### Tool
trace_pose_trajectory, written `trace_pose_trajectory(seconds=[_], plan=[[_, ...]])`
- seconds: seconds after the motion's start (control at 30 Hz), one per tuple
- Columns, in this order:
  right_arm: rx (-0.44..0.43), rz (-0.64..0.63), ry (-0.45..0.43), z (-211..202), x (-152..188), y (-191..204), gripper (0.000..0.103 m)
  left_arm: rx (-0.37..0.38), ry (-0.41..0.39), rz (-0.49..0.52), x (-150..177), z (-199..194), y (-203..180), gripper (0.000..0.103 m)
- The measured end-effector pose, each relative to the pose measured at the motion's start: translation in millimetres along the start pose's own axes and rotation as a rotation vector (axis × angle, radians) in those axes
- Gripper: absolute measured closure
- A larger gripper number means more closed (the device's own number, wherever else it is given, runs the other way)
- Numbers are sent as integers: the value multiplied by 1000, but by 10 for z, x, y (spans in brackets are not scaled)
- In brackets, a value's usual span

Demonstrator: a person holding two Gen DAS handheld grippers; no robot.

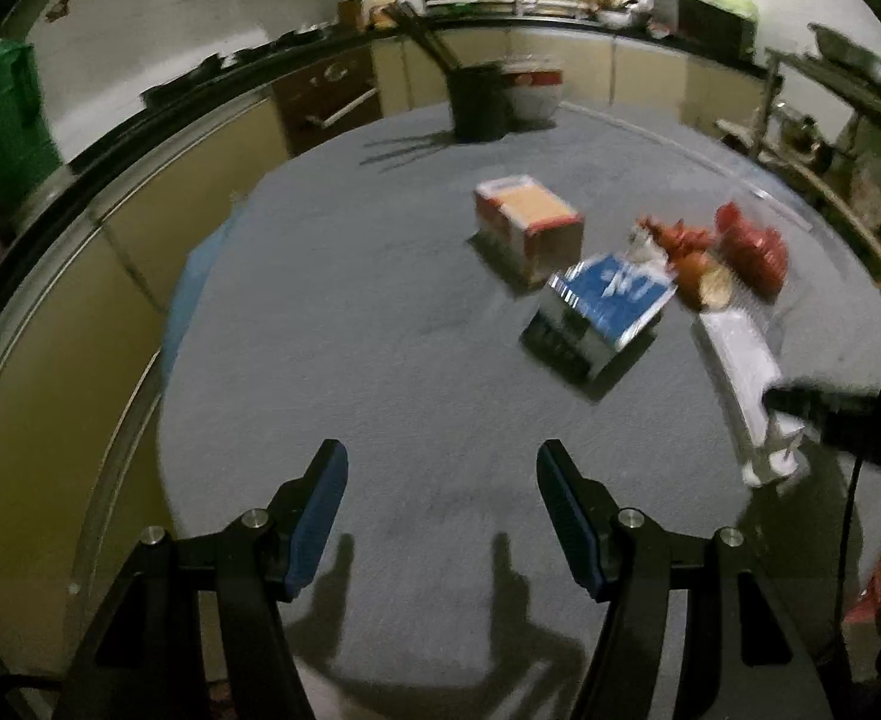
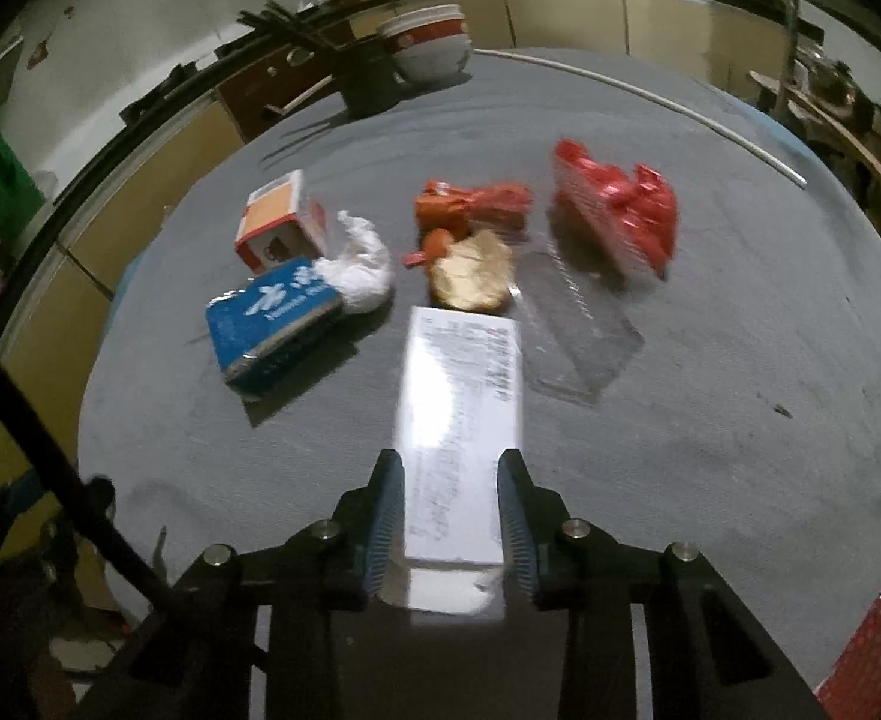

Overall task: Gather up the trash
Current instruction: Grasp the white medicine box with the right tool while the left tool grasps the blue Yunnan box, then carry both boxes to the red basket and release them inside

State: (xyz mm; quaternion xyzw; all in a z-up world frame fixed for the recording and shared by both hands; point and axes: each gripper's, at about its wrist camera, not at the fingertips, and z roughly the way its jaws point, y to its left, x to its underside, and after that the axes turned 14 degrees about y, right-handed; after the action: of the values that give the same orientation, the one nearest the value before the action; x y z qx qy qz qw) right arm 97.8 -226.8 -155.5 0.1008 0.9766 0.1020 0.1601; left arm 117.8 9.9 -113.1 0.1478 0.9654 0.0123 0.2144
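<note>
At the far left of the left wrist view, a green bin (image 1: 11, 120) is seen against the wall, beyond the edge of the grey table (image 1: 380, 330). The left gripper (image 1: 440, 516) is held low over bare tabletop with its jaws spread wide and nothing between them. Further right and well ahead of those jaws, an orange-topped carton (image 1: 530, 228) is seen lying, and just beside it a blue box (image 1: 605, 312). At the right edge of that view, a long white box (image 1: 746, 384) is seen, gripped at its near end by the other tool.

In the right wrist view, the same carton (image 2: 281, 222) and blue box (image 2: 272, 324) are found at the left, with a crumpled white tissue (image 2: 359, 270) touching both. Toward the middle, the white box (image 2: 458, 420) is pinched between the jaws of the right gripper (image 2: 452, 516); its near end is pressed between the blue pads and its length is carried straight ahead from them. Whether its far end rests on the table cannot be told. Just past its far end, a yellowish crumpled scrap (image 2: 473, 273) and an orange wrapper (image 2: 476, 207) are seen. To the right, a clear plastic tray (image 2: 584, 336) lies flat, and beyond it a red crumpled packet (image 2: 620, 210). At the back of the table, a dark holder (image 2: 368, 87) and a white bowl (image 2: 431, 45) are seen standing side by side.
</note>
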Motion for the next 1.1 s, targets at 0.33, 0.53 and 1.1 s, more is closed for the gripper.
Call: trace_pose_trajectory(seconds=[0.33, 0.53, 1.1], plan=[[-249, 123, -1, -163, 150, -528, 65, 229, -106, 133, -601, 29, -138, 24], [-251, 107, -67, -373, 155, -518, 31, 317, -53, 288, -796, 282, -428, 24], [-209, 79, -25, -262, 26, -299, 31, 380, -18, 365, -810, 725, -366, 33]])
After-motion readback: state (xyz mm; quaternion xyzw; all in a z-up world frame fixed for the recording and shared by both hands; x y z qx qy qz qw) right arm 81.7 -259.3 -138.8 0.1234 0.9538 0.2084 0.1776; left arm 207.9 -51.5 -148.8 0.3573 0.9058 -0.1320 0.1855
